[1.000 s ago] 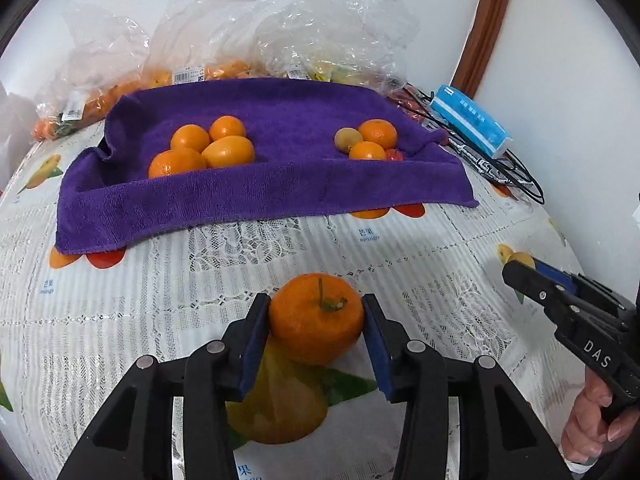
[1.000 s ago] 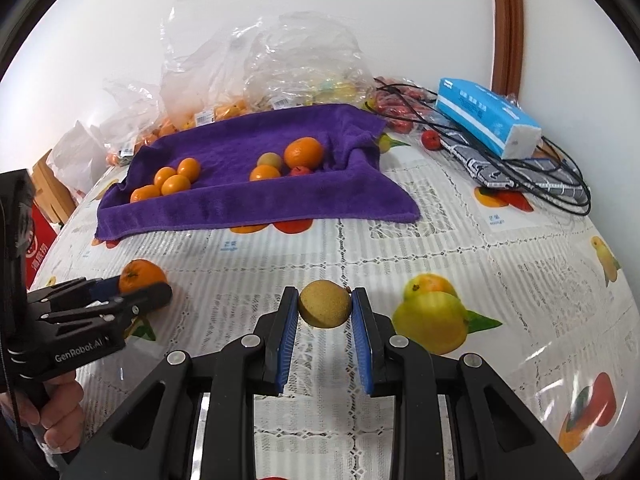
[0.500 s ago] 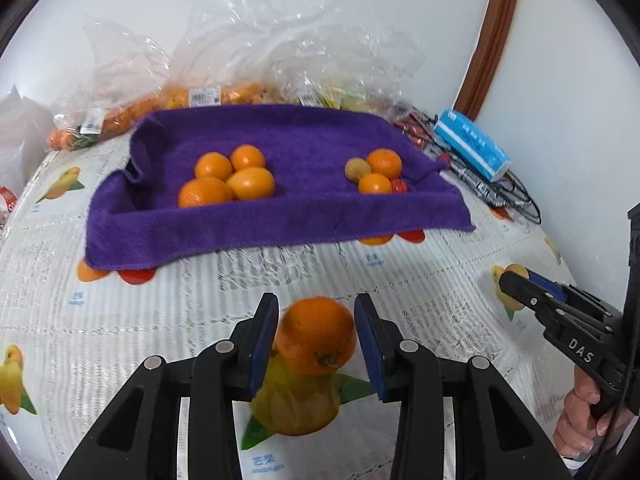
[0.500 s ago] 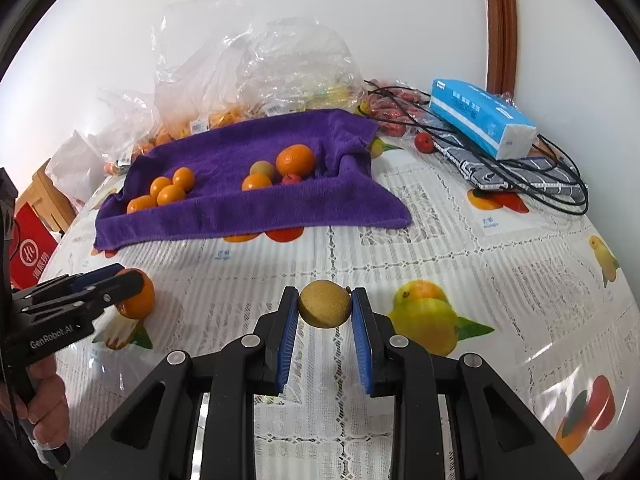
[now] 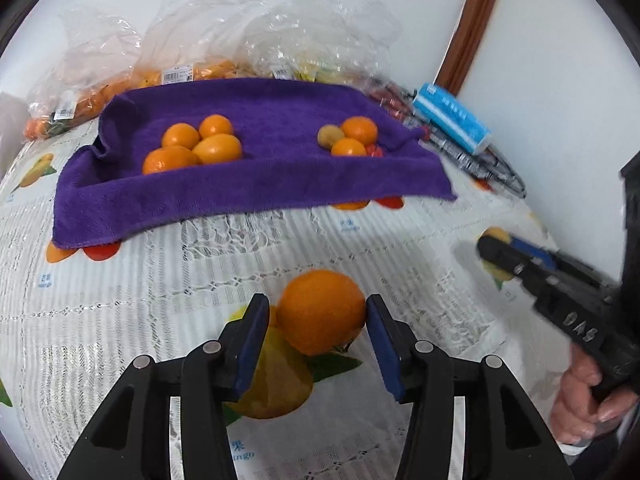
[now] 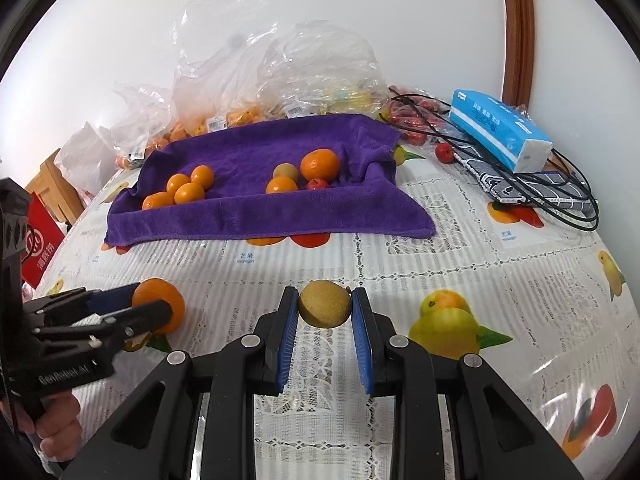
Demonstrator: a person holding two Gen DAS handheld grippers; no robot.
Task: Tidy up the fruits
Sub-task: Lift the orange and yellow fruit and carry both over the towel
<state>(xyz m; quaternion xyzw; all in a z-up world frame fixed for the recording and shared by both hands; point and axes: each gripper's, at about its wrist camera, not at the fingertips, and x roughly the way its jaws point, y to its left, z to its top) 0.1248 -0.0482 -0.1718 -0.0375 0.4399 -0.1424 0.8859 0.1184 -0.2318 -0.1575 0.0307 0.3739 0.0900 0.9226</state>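
Fingers of the left gripper (image 5: 316, 322) have just been opening around the orange (image 5: 321, 311); it is smooth, firm, likely to roll on the worktop (image 5: 120, 300). Right gripper (image 6: 325, 312) is pinching the small brown fruit (image 6: 325, 306) across its middle.

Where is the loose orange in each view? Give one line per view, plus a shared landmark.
Left wrist: orange, low centre, between the left gripper's jaws.
Right wrist: orange, lower left, partly behind the left gripper.
Shared landmark: purple towel, beyond the orange in both.
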